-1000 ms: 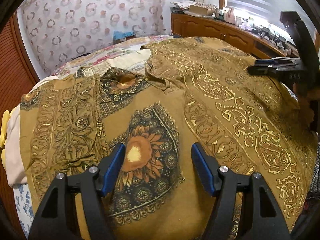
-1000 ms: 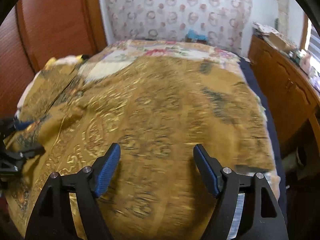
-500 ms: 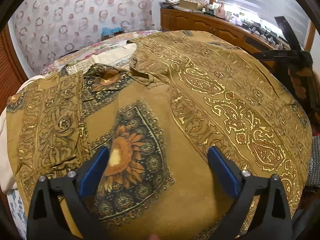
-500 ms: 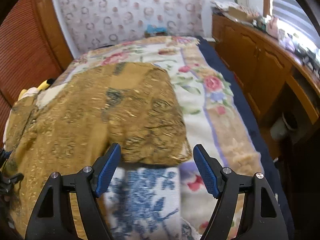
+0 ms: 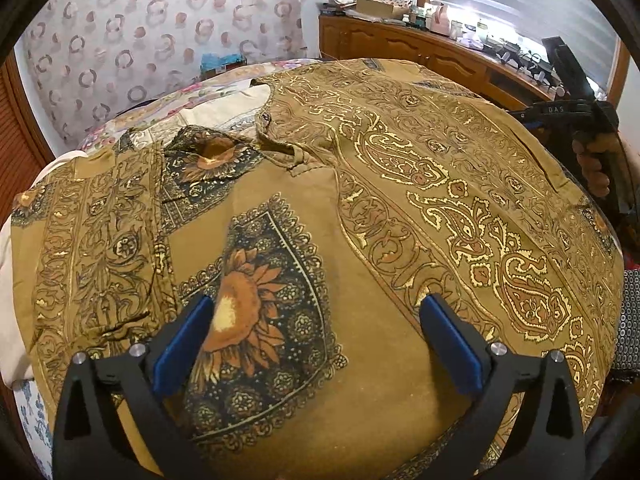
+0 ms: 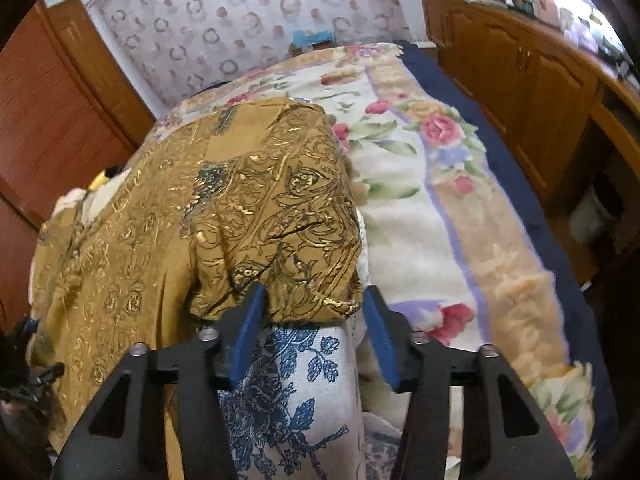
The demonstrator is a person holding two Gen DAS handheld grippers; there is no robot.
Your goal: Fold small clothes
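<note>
In the left wrist view, a wooden door (image 5: pixel 16 136) edges the far left of the frame, and a patterned curtain (image 5: pixel 160 40) fills the upper left. The mustard shirt (image 5: pixel 400 208) with gold paisley and a sunflower panel lies spread over the bed, covering the centre of the picture. At the bottom, the left gripper (image 5: pixel 316 336) hovers over the sunflower print with its 2 blue fingers (image 5: pixel 182 340) spread wide apart and nothing pinched between them. At the upper right a wooden cabinet (image 5: pixel 400 46) runs under a window blind, and a hand (image 5: pixel 596 160) holds the other gripper at the right edge.

In the right wrist view, the wooden door (image 6: pixel 52 120) again sits at the left, with the shirt (image 6: pixel 240 200) filling the centre left. Its edge is bunched at the lower centre, lying over a blue-flowered white cloth (image 6: pixel 292 380). The right gripper (image 6: pixel 316 316) is closing there (its fingers (image 6: pixel 250 320) sit either side of the bunched hem, not yet pressed on it). To the right lies the floral blanket (image 6: pixel 440 200) on the bed, then the cabinet (image 6: pixel 540 80).
</note>
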